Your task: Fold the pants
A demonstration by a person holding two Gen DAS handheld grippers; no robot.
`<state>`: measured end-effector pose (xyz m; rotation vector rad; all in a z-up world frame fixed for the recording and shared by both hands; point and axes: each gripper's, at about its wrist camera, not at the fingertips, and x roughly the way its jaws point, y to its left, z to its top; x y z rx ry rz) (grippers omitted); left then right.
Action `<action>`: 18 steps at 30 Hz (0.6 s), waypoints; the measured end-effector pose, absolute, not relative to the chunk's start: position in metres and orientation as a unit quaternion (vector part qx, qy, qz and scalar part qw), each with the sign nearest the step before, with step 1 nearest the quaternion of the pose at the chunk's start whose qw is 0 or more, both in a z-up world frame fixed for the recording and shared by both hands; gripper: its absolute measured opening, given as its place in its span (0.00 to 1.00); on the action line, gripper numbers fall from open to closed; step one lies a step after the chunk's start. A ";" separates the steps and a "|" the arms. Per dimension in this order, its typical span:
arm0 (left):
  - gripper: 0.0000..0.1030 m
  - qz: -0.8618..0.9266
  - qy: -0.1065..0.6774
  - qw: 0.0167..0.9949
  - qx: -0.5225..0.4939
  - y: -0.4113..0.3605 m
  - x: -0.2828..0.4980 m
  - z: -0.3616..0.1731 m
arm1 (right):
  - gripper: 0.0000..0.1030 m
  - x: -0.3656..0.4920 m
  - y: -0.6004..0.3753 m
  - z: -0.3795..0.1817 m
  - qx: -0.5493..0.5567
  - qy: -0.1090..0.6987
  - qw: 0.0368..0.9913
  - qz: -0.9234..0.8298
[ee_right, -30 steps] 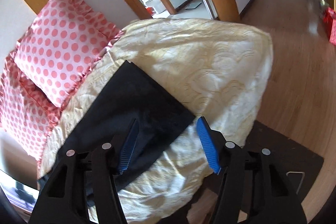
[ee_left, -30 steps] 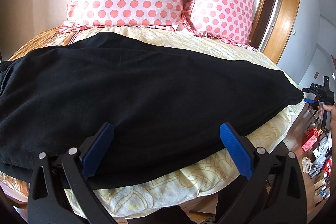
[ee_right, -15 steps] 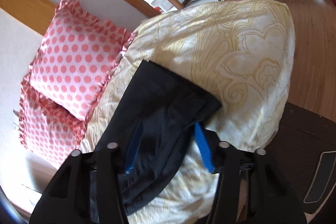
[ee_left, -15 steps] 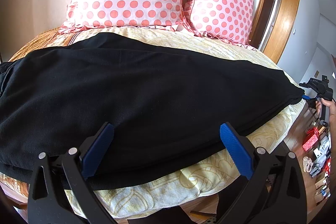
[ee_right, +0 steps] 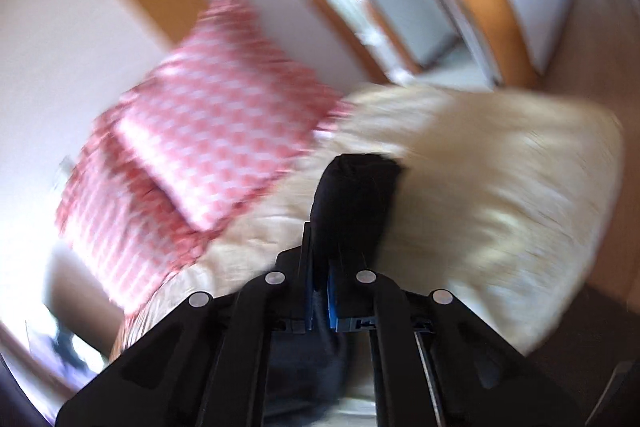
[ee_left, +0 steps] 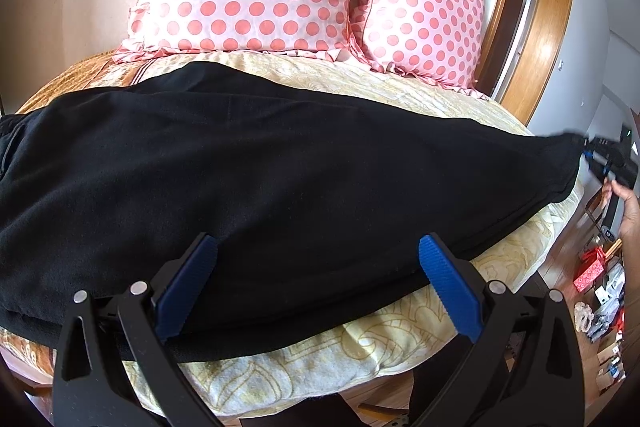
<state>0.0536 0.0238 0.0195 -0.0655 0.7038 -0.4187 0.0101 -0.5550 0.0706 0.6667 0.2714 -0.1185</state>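
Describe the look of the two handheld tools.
Both match: the left tool and right tool have black plastic scissor-like arms with round silver rivets, tipped by ribbed blue pads. No cables or markings show, and no sleeve.

Each gripper is built of black plastic arms, and round silver rivets are set at the joints. Ribbed blue pads are fitted to the left gripper (ee_left: 318, 283) and the right gripper (ee_right: 320, 291).

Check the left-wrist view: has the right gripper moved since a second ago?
Yes. The right gripper, shut on the pants cuff, has risen at the bed corner, lifting it.
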 end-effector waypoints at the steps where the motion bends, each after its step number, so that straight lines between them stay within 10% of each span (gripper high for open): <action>1: 0.98 -0.202 0.341 0.917 -0.033 0.024 0.053 0.019 | 0.05 0.014 -0.544 0.079 0.311 0.130 0.941 -0.040; 9: 0.98 -0.194 0.336 0.921 -0.047 0.024 0.053 0.019 | 0.05 0.066 -0.364 0.118 0.176 0.158 0.948 0.212; 18: 0.98 -0.194 0.331 0.915 -0.123 0.040 0.047 0.026 | 0.05 0.106 -0.202 0.016 0.050 0.337 0.888 0.309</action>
